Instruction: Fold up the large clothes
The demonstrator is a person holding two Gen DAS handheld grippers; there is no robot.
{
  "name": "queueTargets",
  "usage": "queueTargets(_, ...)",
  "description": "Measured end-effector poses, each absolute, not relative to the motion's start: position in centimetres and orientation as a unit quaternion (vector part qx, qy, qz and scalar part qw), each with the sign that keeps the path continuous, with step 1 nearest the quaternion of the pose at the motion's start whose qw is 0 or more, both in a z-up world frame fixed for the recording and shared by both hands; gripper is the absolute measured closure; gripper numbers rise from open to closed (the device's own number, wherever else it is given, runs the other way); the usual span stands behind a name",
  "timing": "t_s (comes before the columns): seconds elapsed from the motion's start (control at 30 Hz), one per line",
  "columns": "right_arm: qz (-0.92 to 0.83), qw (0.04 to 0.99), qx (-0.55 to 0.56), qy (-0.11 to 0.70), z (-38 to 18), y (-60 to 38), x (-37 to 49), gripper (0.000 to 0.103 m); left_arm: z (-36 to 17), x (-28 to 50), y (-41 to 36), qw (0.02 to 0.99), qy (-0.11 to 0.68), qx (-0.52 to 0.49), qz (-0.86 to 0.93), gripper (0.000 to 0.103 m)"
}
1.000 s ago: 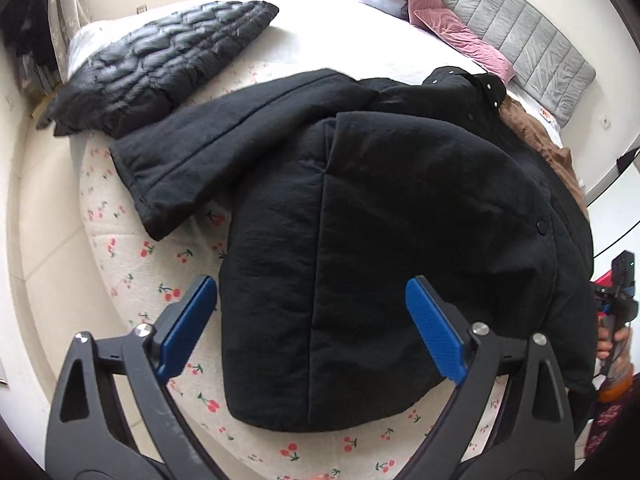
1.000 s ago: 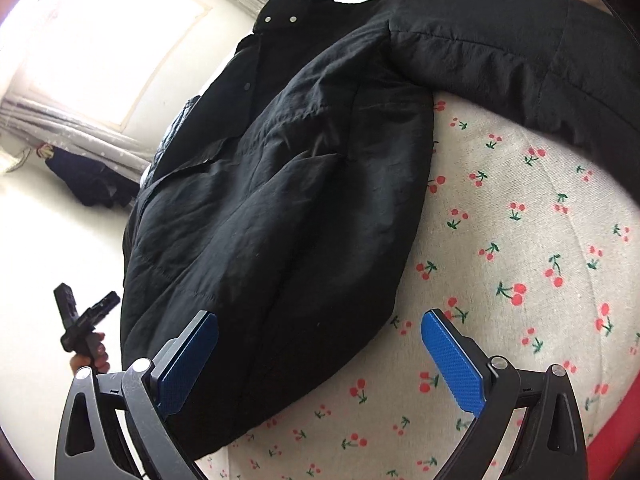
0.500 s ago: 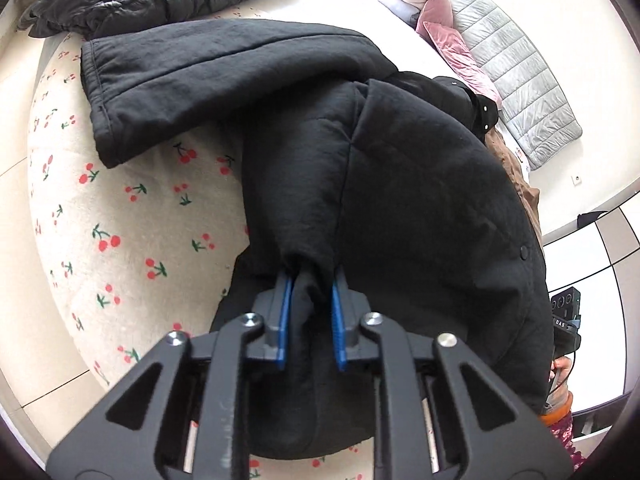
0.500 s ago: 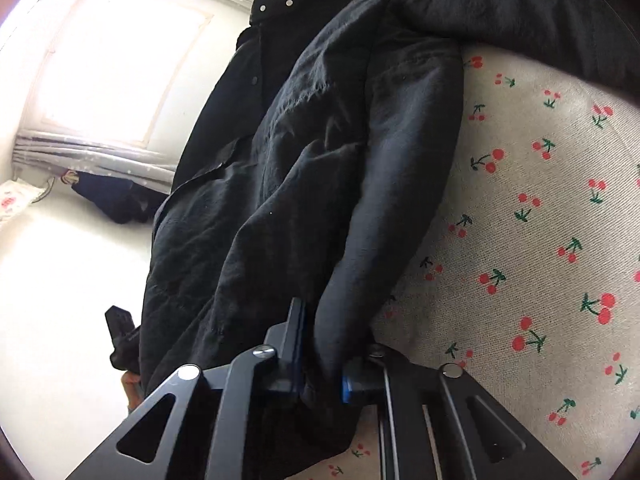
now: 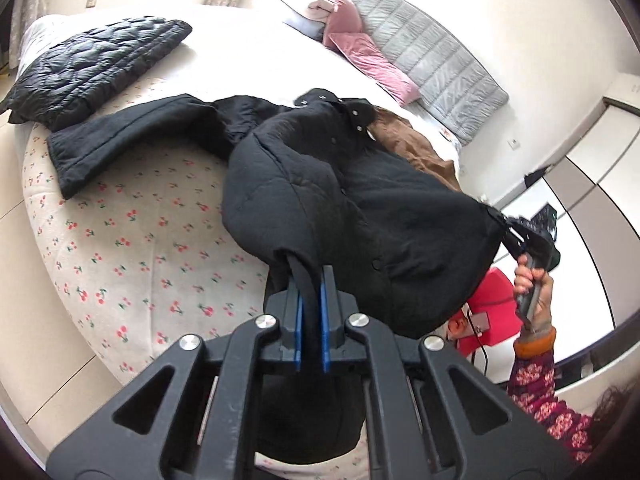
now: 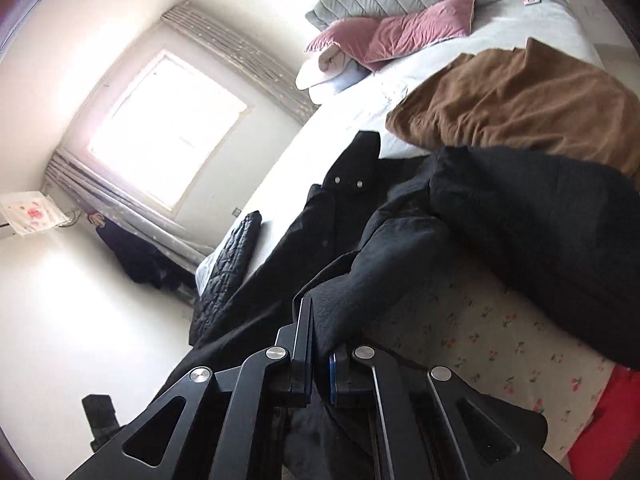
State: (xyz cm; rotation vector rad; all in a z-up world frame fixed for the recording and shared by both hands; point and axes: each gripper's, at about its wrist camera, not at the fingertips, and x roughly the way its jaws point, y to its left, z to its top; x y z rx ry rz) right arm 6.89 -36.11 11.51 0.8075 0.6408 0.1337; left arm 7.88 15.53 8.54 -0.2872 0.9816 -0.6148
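Observation:
A large black padded coat (image 5: 360, 208) lies on the cherry-print bedspread (image 5: 132, 240), its bottom hem lifted off the bed. My left gripper (image 5: 310, 292) is shut on one corner of that hem, a dark fold pinched between its blue pads. At the far right of the left wrist view a hand holds my right gripper (image 5: 524, 236), shut on the hem's other corner. In the right wrist view the right gripper (image 6: 320, 340) clamps the black coat (image 6: 400, 248), which hangs down between the jaws. One sleeve (image 5: 120, 144) stretches out to the left on the bed.
A black quilted jacket (image 5: 92, 68) lies folded at the bed's far left. A brown garment (image 6: 520, 96) sits behind the coat, with pink pillows (image 6: 400, 32) and a grey headboard (image 5: 432, 60) beyond. A red stool (image 5: 496, 312) stands by the bed's edge, below the person's floral sleeve (image 5: 540, 392).
Both grippers went from wide open above the hem to shut on it, then rose, lifting the coat's lower edge off the bedspread and bunching the body toward the collar.

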Motion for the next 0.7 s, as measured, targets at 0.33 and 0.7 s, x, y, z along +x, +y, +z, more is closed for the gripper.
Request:
queueTargets(0.33, -0.116, 0.860, 0.254, 0.427, 10.2, -38.6, 6.8, 0.072, 4.6, 2.6, 9.8, 0.776, 0.562, 0.051, -0.282, 0.065)
queueTargets(0.7, -0.111, 0.881, 0.184, 0.421, 10.3, -37.2, 10.0, 0.035, 5.1, 20.1, 11.7, 0.846, 0.497, 0.060, -0.183, 0.021)
